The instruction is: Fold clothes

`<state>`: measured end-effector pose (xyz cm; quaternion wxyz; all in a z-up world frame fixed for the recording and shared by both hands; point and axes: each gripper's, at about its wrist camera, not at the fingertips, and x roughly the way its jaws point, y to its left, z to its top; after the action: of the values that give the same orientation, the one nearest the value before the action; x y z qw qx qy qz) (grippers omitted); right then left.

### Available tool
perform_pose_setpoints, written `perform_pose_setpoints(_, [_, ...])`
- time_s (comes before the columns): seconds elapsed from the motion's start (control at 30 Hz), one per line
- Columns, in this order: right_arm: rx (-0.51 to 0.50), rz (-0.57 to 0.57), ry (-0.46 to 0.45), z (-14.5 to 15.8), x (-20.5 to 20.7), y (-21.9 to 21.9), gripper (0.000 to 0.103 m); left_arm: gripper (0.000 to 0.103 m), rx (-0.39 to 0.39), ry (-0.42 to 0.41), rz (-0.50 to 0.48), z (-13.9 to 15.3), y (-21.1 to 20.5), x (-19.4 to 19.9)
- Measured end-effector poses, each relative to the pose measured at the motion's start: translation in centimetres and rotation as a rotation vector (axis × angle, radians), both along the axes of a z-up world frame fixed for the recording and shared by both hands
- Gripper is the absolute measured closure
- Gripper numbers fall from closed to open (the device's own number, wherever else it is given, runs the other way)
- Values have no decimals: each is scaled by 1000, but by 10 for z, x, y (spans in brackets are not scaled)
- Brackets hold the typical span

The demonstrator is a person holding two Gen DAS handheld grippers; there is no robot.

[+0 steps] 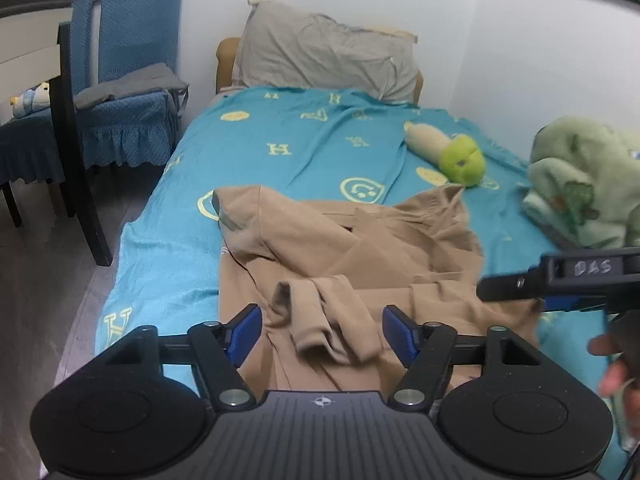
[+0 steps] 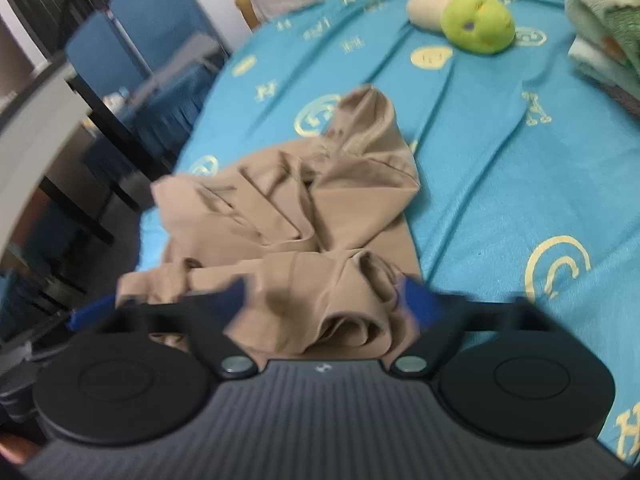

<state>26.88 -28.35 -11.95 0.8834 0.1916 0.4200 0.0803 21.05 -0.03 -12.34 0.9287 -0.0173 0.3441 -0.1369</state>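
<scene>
A tan garment (image 1: 352, 248) lies crumpled on the turquoise bedsheet (image 1: 256, 152), with a bunched sleeve or leg end near the bed's front edge. My left gripper (image 1: 322, 332) hovers open over that bunched end, and the blue pads (image 1: 245, 330) stand apart on either side without pressing it. In the right wrist view the same tan garment (image 2: 304, 208) is rumpled, and my right gripper (image 2: 324, 304) is open over its near folds, though the picture is blurred. The right gripper (image 1: 540, 284) also shows at the right edge of the left wrist view, over the garment's right side.
A green and beige plush toy (image 1: 452, 152) and a folded green blanket (image 1: 580, 184) lie on the bed's far right. A grey pillow (image 1: 324, 52) leans at the head. Blue-covered chairs (image 1: 128, 80) and a dark table leg (image 1: 76, 152) stand to the left.
</scene>
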Motion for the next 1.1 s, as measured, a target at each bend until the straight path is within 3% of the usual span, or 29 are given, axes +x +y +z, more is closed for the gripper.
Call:
perform_pose_setpoints(0.2, [49, -23, -35, 16, -38, -11, 7, 26, -45, 37, 13, 8, 18, -40])
perform_pose_setpoints(0.33, [136, -92, -19, 15, -58, -33, 7, 26, -142, 104, 68, 0, 41, -44])
perform_pose_setpoints(0.47, [228, -181, 32, 2, -67, -53, 8, 37, -243, 170, 125, -13, 57, -36])
perform_pose_setpoints(0.53, [222, -188, 52, -4, -65, -55, 30, 42, -295, 181, 126, -16, 61, -35])
perform_pose_setpoints(0.57, [222, -186, 63, -7, -63, -55, 34, 44, -313, 187, 118, -17, 62, -34])
perform_pose_setpoints(0.67, [222, -182, 96, -15, -58, -54, 34, 51, -352, 206, 94, -22, 61, -33])
perform_pose_setpoints(0.87, [164, -137, 123, -28, -48, -44, 34, 57, -327, 253, 62, -36, 47, -24])
perform_pose_setpoints(0.97, [136, -117, 132, -33, -42, -39, 36, 68, -320, 264, 59, -41, 42, -20])
perform_pose_setpoints(1.0, [133, -103, 132, -34, -41, -37, 43, 80, -309, 264, 68, -42, 42, -20])
perform_pose_setpoints(1.1, [92, -61, 137, -37, -37, -29, 63, 97, -290, 257, 76, -39, 42, -22])
